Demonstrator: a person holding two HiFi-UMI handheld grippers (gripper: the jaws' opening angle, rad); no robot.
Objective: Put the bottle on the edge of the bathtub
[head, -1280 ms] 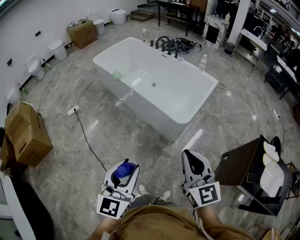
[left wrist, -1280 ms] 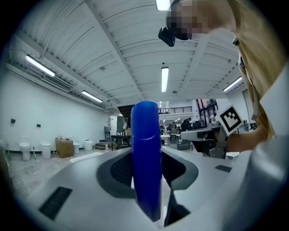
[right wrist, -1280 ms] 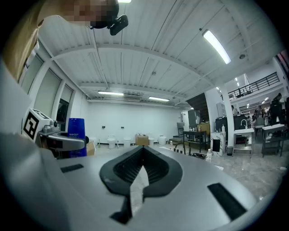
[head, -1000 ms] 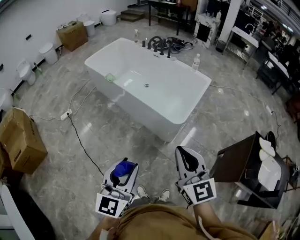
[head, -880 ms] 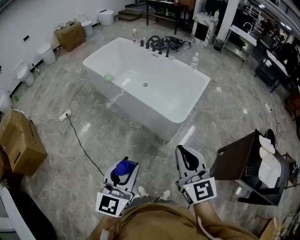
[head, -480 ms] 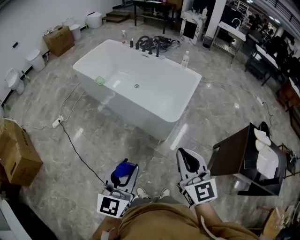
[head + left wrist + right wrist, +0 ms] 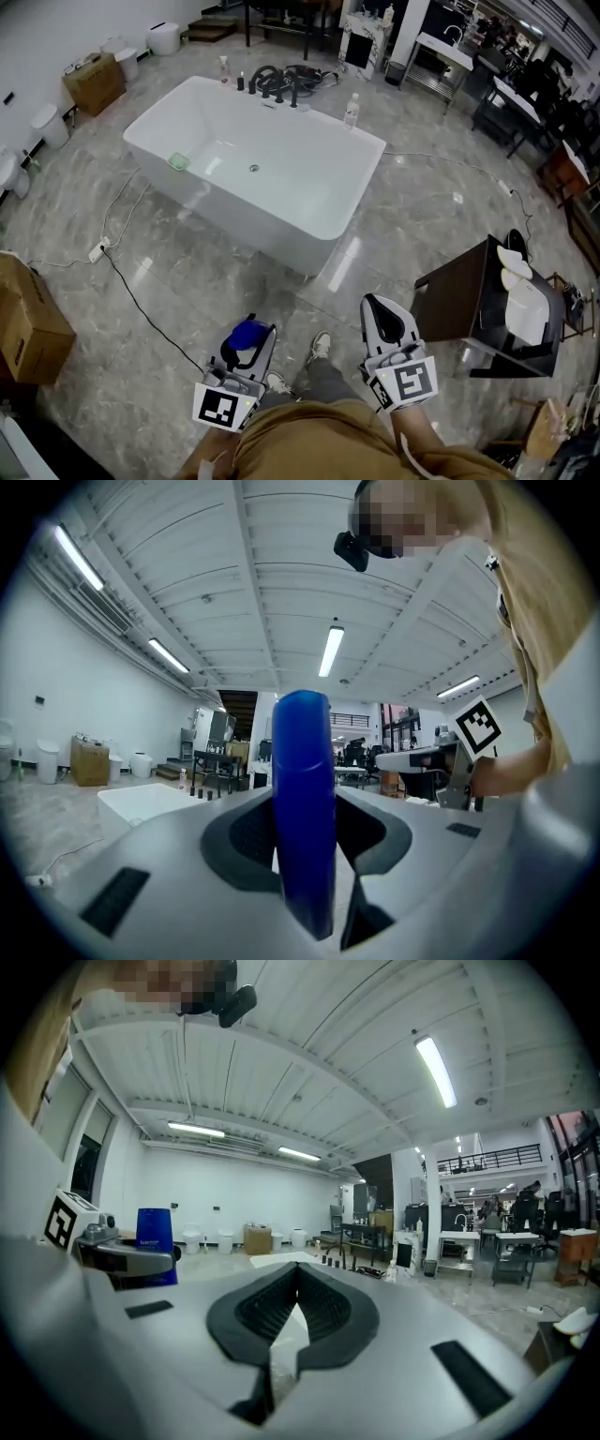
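The fingers of your left gripper (image 7: 251, 330) clamp the blue bottle (image 7: 242, 337) upright, close against your body; your right gripper (image 7: 386, 323) has its fingers together, holding nothing. Marble floor (image 7: 216, 272) opens ahead, 1 black cable (image 7: 137, 300) trailing left, a dark table (image 7: 459, 295) right. The white bathtub (image 7: 253, 220) stands well apart beyond, corner toward you.

Person wears tan top (image 7: 309, 441), btm centre, white sneakers (image 7: 321, 345); left gripper (image 7: 249, 330) & right gripper (image 7: 382, 314) grey-white w/ b/w marker cubes (image 7: 223, 409).
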